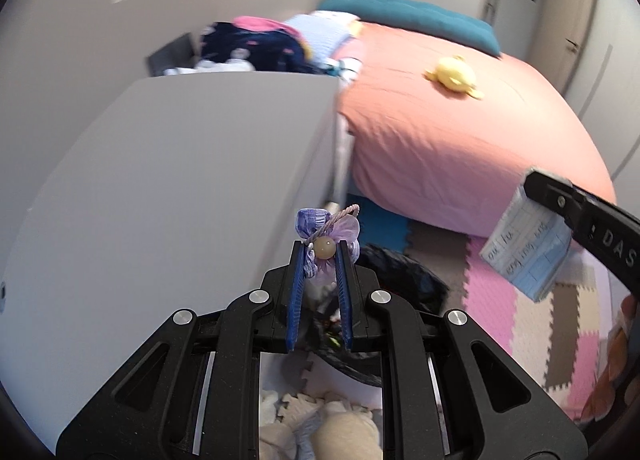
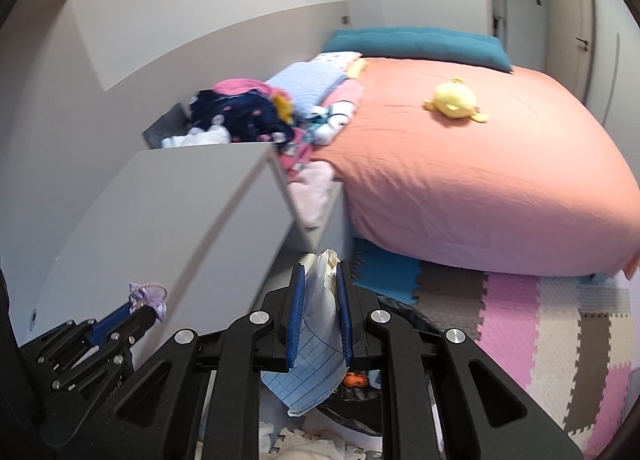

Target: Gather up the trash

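My left gripper (image 1: 323,250) is shut on a small purple fabric flower hair tie (image 1: 320,225) with a tan bead, held at the fingertips. The right wrist view shows that left gripper (image 2: 140,310) at the lower left with the purple hair tie (image 2: 150,295). My right gripper (image 2: 321,272) is shut on a folded sheet of blue-lined paper (image 2: 316,344) that hangs below the pads. From the left wrist, the right gripper (image 1: 538,181) is at the right edge with the paper (image 1: 524,256). A black trash bag (image 1: 404,274) lies open on the floor under both grippers.
A white cabinet (image 1: 180,179) stands at the left, with an open drawer (image 2: 316,199) of clothes beside it. A bed with a salmon cover (image 1: 460,131) holds a yellow plush toy (image 1: 454,77) and a clothes pile (image 2: 240,111). Pink and beige foam mats (image 2: 540,320) cover the floor.
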The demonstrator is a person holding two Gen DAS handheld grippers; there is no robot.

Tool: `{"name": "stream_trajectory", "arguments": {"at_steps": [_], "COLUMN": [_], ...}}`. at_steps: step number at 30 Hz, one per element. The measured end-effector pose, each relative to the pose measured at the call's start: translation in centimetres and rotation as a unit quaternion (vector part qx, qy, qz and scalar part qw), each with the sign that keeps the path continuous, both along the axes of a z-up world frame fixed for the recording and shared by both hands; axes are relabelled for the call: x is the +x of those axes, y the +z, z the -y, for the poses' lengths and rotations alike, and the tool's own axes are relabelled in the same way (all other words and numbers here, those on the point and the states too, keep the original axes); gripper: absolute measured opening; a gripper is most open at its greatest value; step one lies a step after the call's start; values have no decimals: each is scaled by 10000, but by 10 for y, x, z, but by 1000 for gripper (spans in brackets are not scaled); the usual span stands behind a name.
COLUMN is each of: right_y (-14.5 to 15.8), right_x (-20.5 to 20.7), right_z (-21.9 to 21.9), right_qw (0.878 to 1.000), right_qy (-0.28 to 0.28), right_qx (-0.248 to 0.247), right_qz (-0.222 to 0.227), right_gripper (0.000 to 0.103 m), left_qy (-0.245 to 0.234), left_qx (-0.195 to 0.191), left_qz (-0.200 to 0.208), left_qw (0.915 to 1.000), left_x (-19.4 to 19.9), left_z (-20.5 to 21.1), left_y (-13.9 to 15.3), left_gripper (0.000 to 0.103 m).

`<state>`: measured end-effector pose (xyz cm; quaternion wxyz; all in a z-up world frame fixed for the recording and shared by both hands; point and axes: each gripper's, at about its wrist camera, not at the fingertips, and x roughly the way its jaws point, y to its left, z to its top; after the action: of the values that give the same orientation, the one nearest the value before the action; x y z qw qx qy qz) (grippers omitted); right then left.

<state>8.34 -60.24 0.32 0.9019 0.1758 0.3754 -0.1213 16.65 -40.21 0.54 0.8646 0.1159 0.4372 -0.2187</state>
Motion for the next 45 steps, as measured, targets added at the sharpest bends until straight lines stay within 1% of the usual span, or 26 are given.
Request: {"name": "stream_trajectory", "arguments": {"at_steps": [3, 6, 10, 13, 14, 15, 16, 17, 18, 19, 20, 21, 24, 26, 30, 45], "right_y": [-6, -14, -28, -37, -41, -43, -48, -49, -51, -51, -50, -49, -48, -49, -50, -50], "right_x": [-11, -19, -20, -13, -9, -6, 0, 3, 6, 6, 6, 5, 4, 4, 7, 9], "right_z": [19, 35, 52, 59, 61, 62, 65, 66, 68, 70, 71, 73, 76, 76, 72, 51], "right_qw": [9999, 9995, 9988, 9984, 9982, 9980, 9972, 9965, 9957, 9954, 9956, 9957, 9948, 9950, 9954, 9960], "right_qy": [-152, -261, -378, -404, -405, -412, -443, -493, -588, -676, -696, -724, -840, -830, -773, -672], "right_qx": [41, 41, 136, 206, 220, 211, 185, 160, 118, 72, 56, 35, -6, 36, -3, -42], "right_qz": [-69, -157, -265, -347, -385, -441, -574, -653, -702, -680, -627, -577, -570, -547, -567, -589], "right_gripper": [17, 17, 18, 18, 19, 19, 25, 50, 68, 95, 100, 100, 100, 100, 100, 100], "left_qy": [-235, -459, -630, -716, -725, -760, -824, -893, -863, -786, -684, -651, -597, -558, -564, -356], "left_qx": [51, 70, 194, 292, 321, 352, 417, 581, 654, 652, 562, 549, 464, 417, 466, 332], "left_qz": [-53, -205, -269, -295, -301, -327, -370, -423, -390, -271, 16, 122, 35, 72, 168, -50], "left_qw": [9997, 9987, 9975, 9966, 9964, 9959, 9950, 9934, 9934, 9944, 9961, 9963, 9971, 9975, 9972, 9988], "left_x": [-10, -17, -23, -19, -18, -15, -13, -10, -9, -8, -9, -8, 0, 1, 0, 14], "left_z": [18, 32, 46, 55, 58, 63, 67, 73, 74, 73, 67, 64, 57, 54, 51, 28], "left_y": [-6, -14, -25, -34, -37, -40, -43, -47, -47, -45, -39, -36, -33, -29, -26, -30], "left_gripper": [15, 15, 15, 15, 15, 18, 19, 38, 78, 96, 97, 97, 97, 97, 97, 97]}}
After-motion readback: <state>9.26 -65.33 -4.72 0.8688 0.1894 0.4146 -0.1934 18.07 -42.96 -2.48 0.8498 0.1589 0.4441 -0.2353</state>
